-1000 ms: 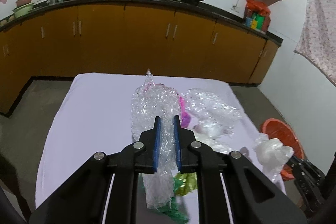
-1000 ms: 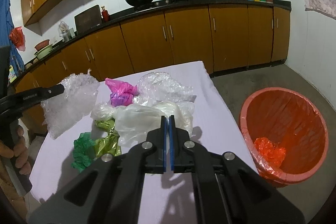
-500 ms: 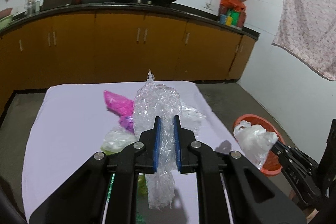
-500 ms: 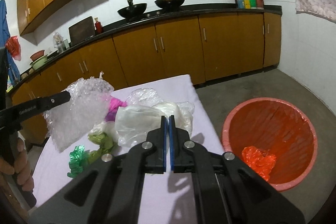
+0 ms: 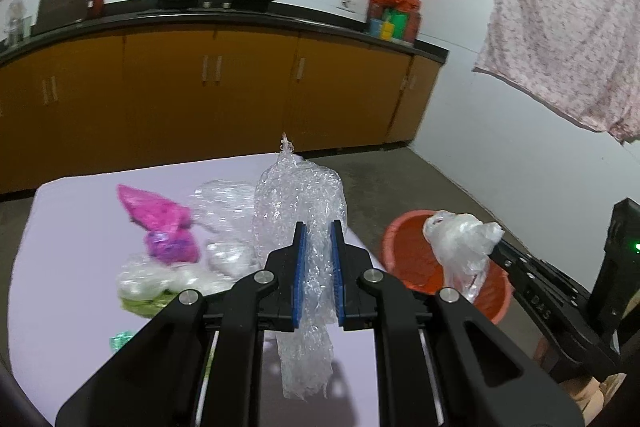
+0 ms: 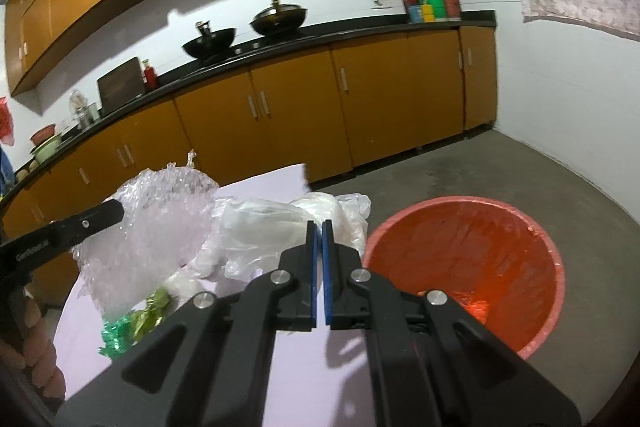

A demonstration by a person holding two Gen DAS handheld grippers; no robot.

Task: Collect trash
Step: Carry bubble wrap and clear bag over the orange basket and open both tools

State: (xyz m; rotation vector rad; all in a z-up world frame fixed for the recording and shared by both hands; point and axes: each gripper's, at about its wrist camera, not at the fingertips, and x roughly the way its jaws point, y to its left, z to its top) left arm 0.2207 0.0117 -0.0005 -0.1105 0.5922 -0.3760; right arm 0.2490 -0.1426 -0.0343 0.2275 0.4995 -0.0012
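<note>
My left gripper (image 5: 318, 227) is shut on a crumpled sheet of bubble wrap (image 5: 300, 195) and holds it above the white table (image 5: 60, 247); the wrap also shows in the right wrist view (image 6: 152, 223). My right gripper (image 6: 319, 227) is shut on a clear plastic bag (image 6: 272, 227), seen from the left wrist view (image 5: 460, 243) hanging over the orange bin (image 5: 404, 259). The bin (image 6: 472, 255) stands on the floor right of the table, with orange trash (image 6: 476, 307) inside.
On the table lie a pink bag (image 5: 156, 215), clear plastic wads (image 5: 224, 259) and green wrappers (image 6: 132, 327). Wooden cabinets (image 6: 300, 119) with a black counter and woks run along the back wall. A cloth (image 5: 560, 43) hangs on the right wall.
Both grippers have swung right toward the orange bin, carrying their loads. The clear bag now hangs over the bin's rim; the bubble wrap is nearer the table's right edge.
</note>
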